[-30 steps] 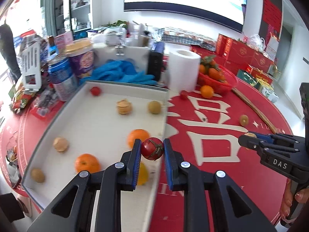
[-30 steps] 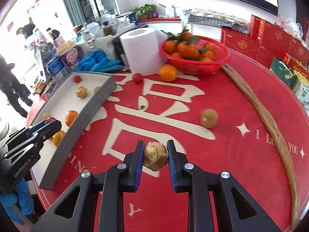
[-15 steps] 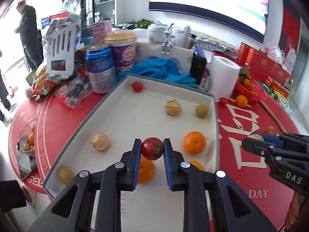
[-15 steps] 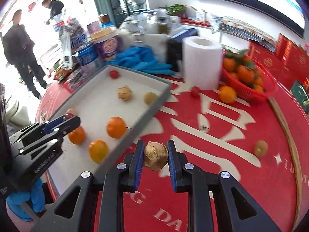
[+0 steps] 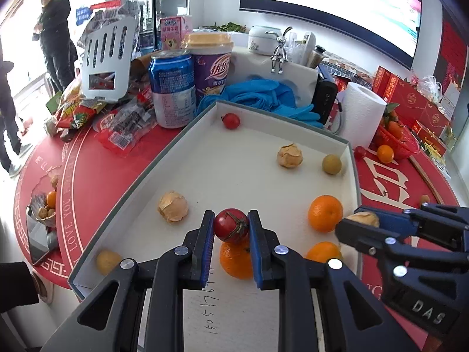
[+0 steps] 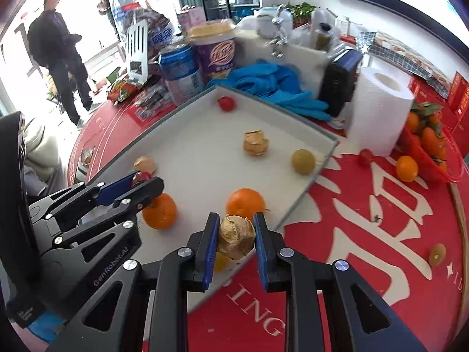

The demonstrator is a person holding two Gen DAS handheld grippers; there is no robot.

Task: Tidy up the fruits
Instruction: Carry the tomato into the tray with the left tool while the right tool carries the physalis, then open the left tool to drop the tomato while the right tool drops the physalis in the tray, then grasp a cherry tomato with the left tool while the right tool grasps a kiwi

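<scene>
My left gripper (image 5: 231, 225) is shut on a red tomato (image 5: 230, 224) and holds it above the white tray (image 5: 243, 146), over an orange (image 5: 236, 261). My right gripper (image 6: 236, 237) is shut on a tan husked fruit (image 6: 236, 237) above the tray's near right edge. It also shows in the left wrist view (image 5: 363, 220). In the tray lie oranges (image 5: 325, 212), husked fruits (image 5: 173, 206), a tomato (image 5: 231, 121) and small yellow-green fruits (image 5: 331, 163).
A red basket of oranges (image 6: 431, 146), a loose orange (image 6: 406, 168), a small tomato (image 6: 365, 156) and a kiwi (image 6: 437, 254) lie on the red table to the right. A paper roll (image 6: 378, 111), blue gloves (image 6: 272, 85), a can (image 5: 171, 88) and a cup (image 5: 211, 64) stand behind the tray.
Both grippers have moved left and forward over the tray, each still holding its fruit. The right gripper has come closer to the left one.
</scene>
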